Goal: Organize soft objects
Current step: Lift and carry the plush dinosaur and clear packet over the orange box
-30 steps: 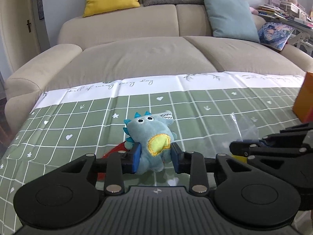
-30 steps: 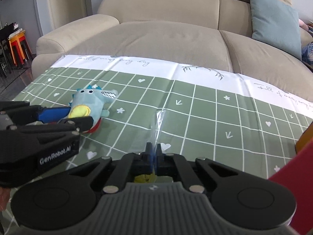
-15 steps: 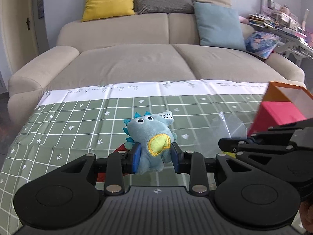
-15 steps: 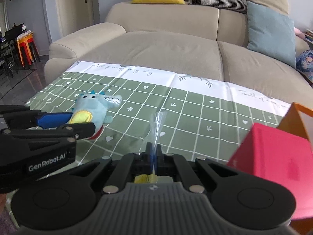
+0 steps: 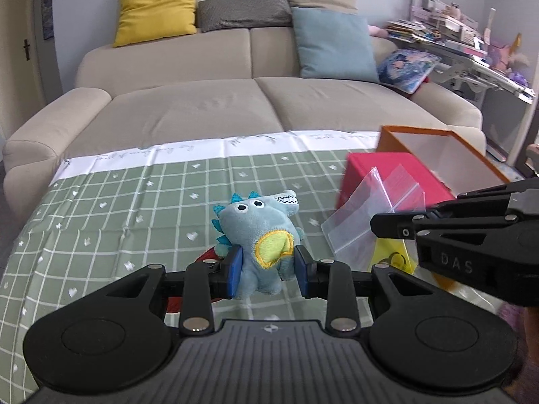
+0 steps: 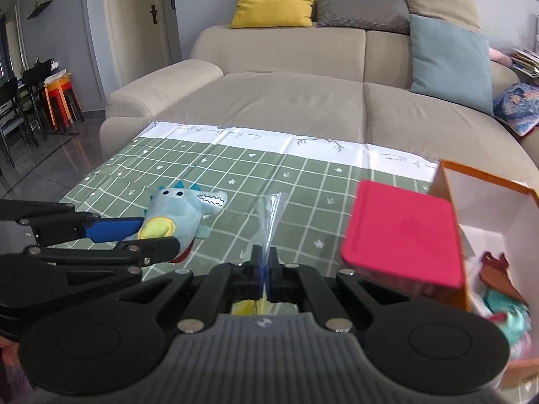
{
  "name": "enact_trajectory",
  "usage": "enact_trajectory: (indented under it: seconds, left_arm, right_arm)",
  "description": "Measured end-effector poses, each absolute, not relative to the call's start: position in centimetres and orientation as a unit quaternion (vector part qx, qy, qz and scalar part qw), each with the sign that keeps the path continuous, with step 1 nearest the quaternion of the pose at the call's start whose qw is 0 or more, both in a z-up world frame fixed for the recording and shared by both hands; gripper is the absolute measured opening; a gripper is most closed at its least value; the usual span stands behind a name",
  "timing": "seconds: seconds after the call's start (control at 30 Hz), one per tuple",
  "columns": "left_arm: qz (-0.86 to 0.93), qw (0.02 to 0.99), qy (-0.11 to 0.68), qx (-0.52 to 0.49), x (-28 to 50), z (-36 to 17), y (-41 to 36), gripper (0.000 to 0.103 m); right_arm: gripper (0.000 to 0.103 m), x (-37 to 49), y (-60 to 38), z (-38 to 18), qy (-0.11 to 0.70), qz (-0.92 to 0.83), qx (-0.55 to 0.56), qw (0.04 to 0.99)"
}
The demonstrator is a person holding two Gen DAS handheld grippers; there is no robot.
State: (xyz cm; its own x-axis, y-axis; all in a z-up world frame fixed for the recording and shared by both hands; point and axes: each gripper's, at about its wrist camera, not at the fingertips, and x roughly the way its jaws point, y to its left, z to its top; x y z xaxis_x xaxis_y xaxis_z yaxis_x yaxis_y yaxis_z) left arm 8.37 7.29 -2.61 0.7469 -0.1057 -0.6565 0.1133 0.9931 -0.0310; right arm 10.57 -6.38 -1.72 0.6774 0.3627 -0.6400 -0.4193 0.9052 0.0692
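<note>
My left gripper [image 5: 267,271] is shut on a blue plush dinosaur [image 5: 261,232] with a yellow belly, holding it above the green checked tablecloth [image 5: 118,208]. The dinosaur also shows in the right wrist view [image 6: 178,213], between the left gripper's blue pads [image 6: 113,229]. My right gripper [image 6: 265,262] is shut on a clear zip bag [image 6: 269,215], seen edge-on. In the left wrist view the bag [image 5: 363,215] hangs open to the right of the dinosaur, held by the right gripper's black fingers [image 5: 404,225].
An orange box with a white inside [image 6: 485,202] stands at the right with soft items in it [image 6: 505,306]. A red lid or block [image 6: 404,235] sits against it. A beige sofa [image 5: 235,107] with cushions lies behind the table.
Both grippers have risen and pulled back with their loads. The orange box and red block have come into view at the right. The bag now shows wide open beside the dinosaur.
</note>
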Motion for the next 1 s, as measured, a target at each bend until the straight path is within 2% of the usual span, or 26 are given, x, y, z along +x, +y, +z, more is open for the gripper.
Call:
enact_trajectory:
  seconds: [0.4, 0.67, 1.0]
  left_arm:
    - [-0.130, 0.928, 0.349, 0.011, 3.0, -0.4, 2.4, 0.037]
    - [-0.195, 0.927, 0.321, 0.016, 2.7, 2.0, -2.3, 0.037]
    - [-0.265, 0.912, 0.312, 0.035, 4.1, 2.4, -9.2, 0.037]
  right_arm:
    - [0.000, 4.6, -13.0, 0.0, 0.329, 0.173, -0.009, 0.928]
    - [0.000, 2.1, -17.6, 1.2, 0.310, 0.131, 0.008, 0.941]
    - [0.000, 0.8, -24.6, 1.6, 0.293, 0.063, 0.030, 0.954]
